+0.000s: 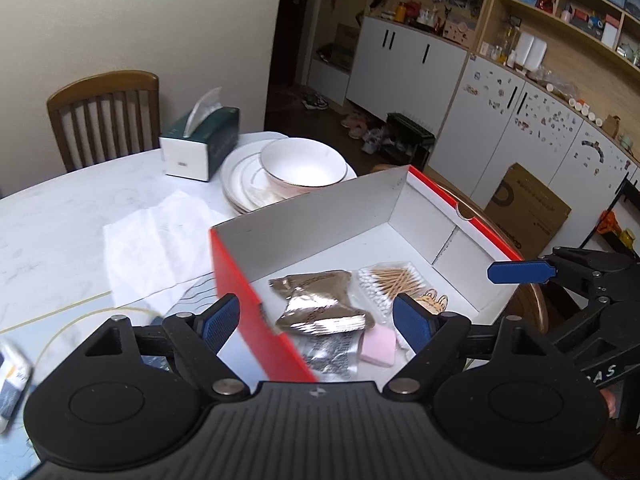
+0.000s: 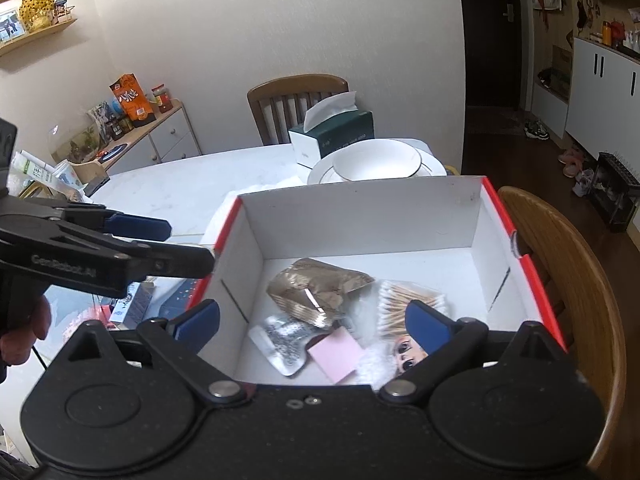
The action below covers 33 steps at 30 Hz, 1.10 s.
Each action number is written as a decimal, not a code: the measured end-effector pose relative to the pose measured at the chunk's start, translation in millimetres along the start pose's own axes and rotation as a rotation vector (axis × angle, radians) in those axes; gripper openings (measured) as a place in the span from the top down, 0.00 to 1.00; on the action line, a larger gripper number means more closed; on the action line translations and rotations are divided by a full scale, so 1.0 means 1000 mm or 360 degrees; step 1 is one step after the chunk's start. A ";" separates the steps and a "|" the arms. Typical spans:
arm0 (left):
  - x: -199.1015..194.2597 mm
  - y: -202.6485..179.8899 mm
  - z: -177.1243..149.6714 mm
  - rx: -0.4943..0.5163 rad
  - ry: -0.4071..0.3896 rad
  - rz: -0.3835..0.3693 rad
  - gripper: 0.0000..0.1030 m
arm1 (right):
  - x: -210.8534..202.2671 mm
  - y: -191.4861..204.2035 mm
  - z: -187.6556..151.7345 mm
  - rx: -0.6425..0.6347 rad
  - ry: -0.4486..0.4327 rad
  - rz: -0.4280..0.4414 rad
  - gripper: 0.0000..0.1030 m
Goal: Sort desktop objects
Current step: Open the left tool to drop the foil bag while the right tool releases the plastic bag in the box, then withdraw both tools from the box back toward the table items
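A red box with a white inside (image 1: 416, 216) (image 2: 360, 216) stands at the table's near edge. In it lie brown foil packets (image 1: 320, 296) (image 2: 320, 286), a silver sachet (image 1: 332, 354) (image 2: 282, 346), a pink pad (image 1: 378, 346) (image 2: 336, 354), a bag of cotton swabs (image 1: 394, 280) (image 2: 404, 300) and a doll-face item (image 2: 406, 354). My left gripper (image 1: 316, 320) is open and empty, astride the box's left wall. My right gripper (image 2: 312, 326) is open and empty above the box's near side. Each gripper shows in the other view, the right (image 1: 520, 272) and the left (image 2: 140, 226).
A white tissue (image 1: 156, 240) lies on the marble table (image 1: 60, 216). A tissue box (image 1: 200, 144) (image 2: 332, 136) and a bowl on stacked plates (image 1: 300, 164) (image 2: 376, 164) stand behind the red box. Small boxes (image 2: 136, 304) lie left of it. Wooden chairs (image 1: 104, 116) (image 2: 568, 280) stand around.
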<state>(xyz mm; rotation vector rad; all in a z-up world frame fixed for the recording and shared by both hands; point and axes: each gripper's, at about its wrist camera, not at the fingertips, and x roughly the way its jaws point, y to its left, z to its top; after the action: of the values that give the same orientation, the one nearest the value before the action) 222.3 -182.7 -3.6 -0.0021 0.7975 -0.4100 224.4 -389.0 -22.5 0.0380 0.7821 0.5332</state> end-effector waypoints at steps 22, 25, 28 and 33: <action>-0.080 0.105 -0.052 -0.0117 -0.0091 0.0033 0.00 | 0.020 0.120 0.001 -0.0058 0.0029 0.0042 0.02; -0.086 0.121 -0.059 -0.0128 -0.0076 0.0032 0.00 | 0.027 0.136 0.001 -0.0065 0.0038 0.0036 0.02; -0.092 0.137 -0.067 -0.0141 -0.0067 0.0045 0.00 | 0.035 0.151 0.000 -0.0071 0.0051 0.0038 0.02; -0.100 0.163 -0.078 -0.0152 -0.0041 0.0076 0.00 | 0.047 0.174 -0.001 -0.0091 0.0073 0.0036 0.02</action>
<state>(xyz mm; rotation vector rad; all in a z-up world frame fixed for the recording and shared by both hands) 163.7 15.0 -14.2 -0.0768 0.7898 -0.3261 174.5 -216.1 -14.8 -0.0185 0.8115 0.5794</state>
